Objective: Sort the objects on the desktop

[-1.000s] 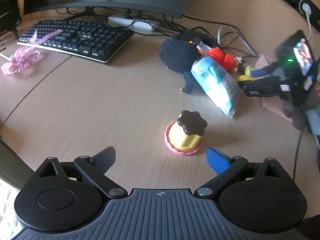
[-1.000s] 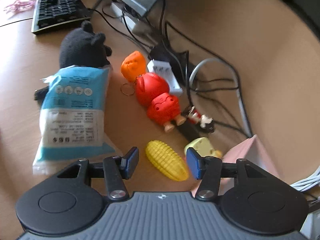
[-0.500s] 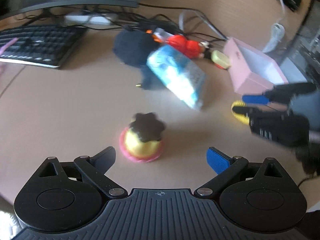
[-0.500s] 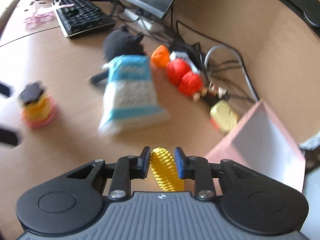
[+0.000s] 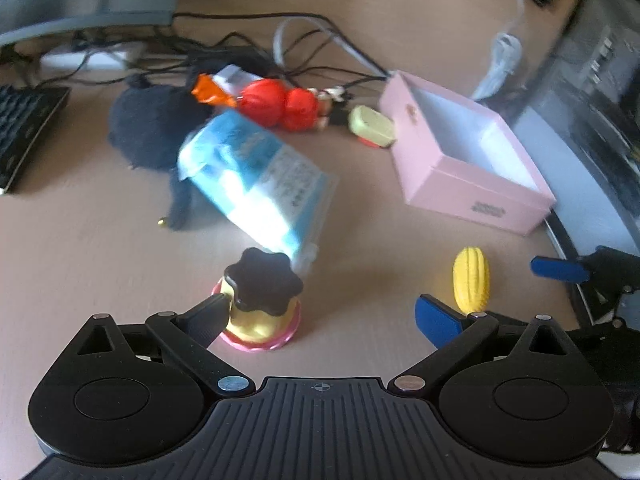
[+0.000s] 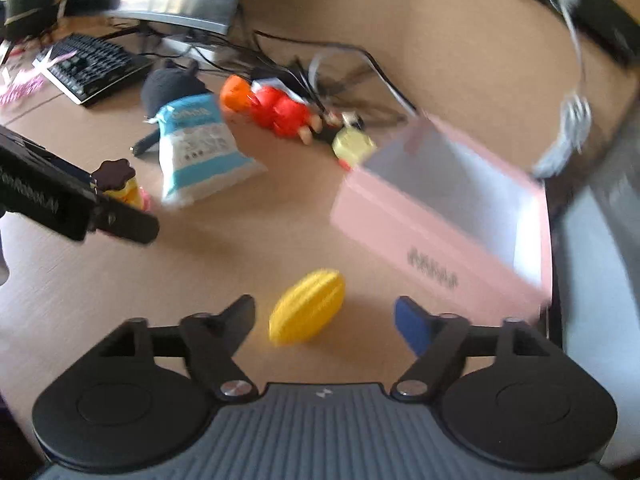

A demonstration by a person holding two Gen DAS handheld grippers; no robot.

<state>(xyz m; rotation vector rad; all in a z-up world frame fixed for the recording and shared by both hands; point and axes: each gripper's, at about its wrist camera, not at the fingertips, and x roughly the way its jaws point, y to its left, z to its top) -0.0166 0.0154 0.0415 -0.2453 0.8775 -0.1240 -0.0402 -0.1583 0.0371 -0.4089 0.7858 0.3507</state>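
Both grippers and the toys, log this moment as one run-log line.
right gripper: opening, yellow corn toy lying loose between fingers | left gripper: open around pudding toy | pink box: looks empty

Ridged yellow corn toy, pink box

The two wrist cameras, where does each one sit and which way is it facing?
Left wrist: rides the left gripper, tilted down at the desk; its open fingers flank the yellow pudding toy with a dark brown top; the right gripper shows at right.
Right wrist: rides the right gripper, tilted down; its opening jaws straddle the yellow ribbed corn toy without touching it.
Shared: corn toy, pudding toy, open pink cardboard box, blue-and-white packet.
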